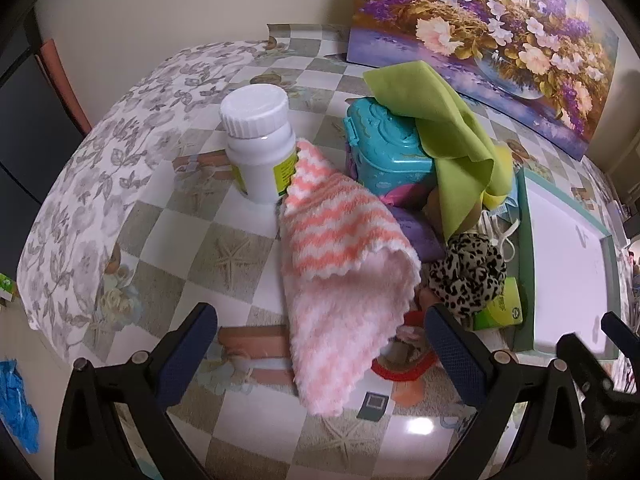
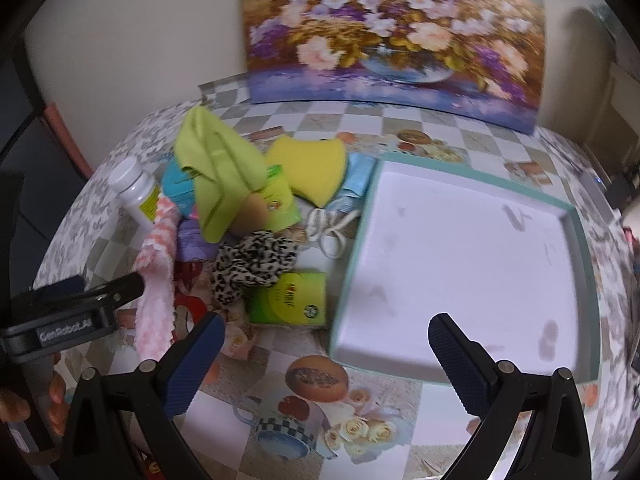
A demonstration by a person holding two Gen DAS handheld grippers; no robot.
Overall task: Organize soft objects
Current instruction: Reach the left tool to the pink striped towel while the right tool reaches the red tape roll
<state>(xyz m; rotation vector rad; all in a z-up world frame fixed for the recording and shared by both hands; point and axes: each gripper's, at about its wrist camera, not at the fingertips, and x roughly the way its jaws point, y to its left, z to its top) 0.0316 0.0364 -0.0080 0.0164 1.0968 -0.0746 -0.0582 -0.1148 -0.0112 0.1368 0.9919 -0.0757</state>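
Right now a fluffy pink and white striped cloth [image 1: 340,256] is seen in front of the left gripper [image 1: 320,344], draped over the pile of things near the middle of the bench [image 1: 192,208]. Its low end lies on the bench between the left jaws, which are spread wide apart and are not touching it. The right gripper [image 2: 324,356] is held over the near edge of the bench, with its jaws also wide apart and nothing between them.

The cloth is judged to be very light and soft. It will bend and hang down when it is lifted, and it will not break. Its fluffy surface should not slip. It is best pinched at the loose low corner, where only the bench is under it.

Care is needed at the top end, which rests against a white bottle [image 1: 260,144] that could be tipped over. A green cloth [image 1: 448,120] is draped over a teal box [image 1: 384,148], and a spotted scrunchie [image 1: 468,272] lies just beside the striped cloth. An empty white tray [image 2: 472,264] with a teal rim sits toward the right side of the bench.
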